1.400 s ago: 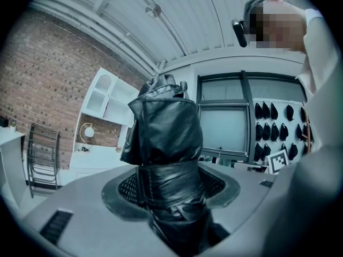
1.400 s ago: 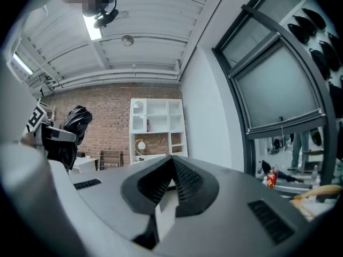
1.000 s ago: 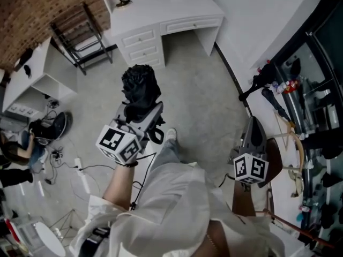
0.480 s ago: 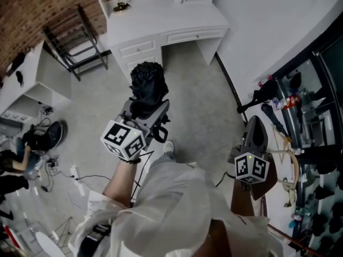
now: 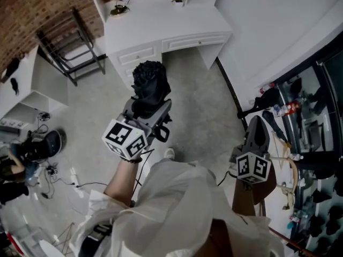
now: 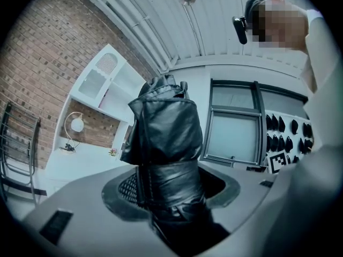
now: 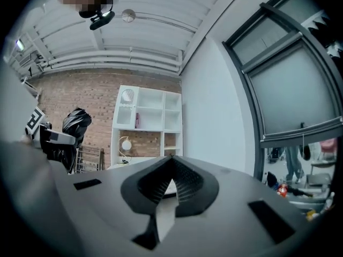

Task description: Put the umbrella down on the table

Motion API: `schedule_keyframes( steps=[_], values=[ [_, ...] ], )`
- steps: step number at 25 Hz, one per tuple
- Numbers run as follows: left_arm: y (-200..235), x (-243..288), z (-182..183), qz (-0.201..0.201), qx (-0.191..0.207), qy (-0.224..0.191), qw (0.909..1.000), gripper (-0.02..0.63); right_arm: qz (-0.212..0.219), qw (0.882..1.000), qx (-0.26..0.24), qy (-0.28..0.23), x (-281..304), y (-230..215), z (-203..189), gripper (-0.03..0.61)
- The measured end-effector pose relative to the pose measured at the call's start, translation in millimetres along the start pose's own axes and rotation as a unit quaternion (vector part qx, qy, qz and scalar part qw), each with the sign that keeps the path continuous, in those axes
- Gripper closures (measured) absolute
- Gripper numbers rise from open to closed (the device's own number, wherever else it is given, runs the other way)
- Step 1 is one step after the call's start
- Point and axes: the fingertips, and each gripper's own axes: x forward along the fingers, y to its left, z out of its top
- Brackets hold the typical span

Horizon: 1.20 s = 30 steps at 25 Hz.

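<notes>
Head view shows the white drawered table nearer, so we approach set-down, left gripper clamping the folded black fabric umbrella, right gripper closed, empty.

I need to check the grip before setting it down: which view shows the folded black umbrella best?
The left gripper view: the umbrella fills the centre, clamped in the left gripper. The head view shows its bunched end from above; the right gripper view shows it small at the left edge.
</notes>
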Motion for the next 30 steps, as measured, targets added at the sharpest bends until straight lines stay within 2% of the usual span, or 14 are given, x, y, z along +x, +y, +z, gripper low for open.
schedule_keyframes(
  steps=[10,15,21,30],
  values=[
    [36.3,28.6,1.3,0.002,-0.018,0.003,0.9998,0.341,0.003,1.0,-0.011,0.014,47.1,9.2,3.2,0.56],
    [43.4,54.2,5.4,0.003,-0.009,0.007,0.9999,0.341,0.018,1.0,0.002,0.008,78.3,2.4,-4.3,0.56],
    [59.5,105.8,17.6,0.012,0.013,0.007,0.9998,0.341,0.031,0.999,0.011,0.001,135.1,-17.7,-7.7,0.56],
    [63.9,201.9,31.1,0.012,0.019,0.011,0.9997,0.341,0.048,0.999,0.024,-0.002,216.7,-59.3,-6.6,0.56]
  ],
)
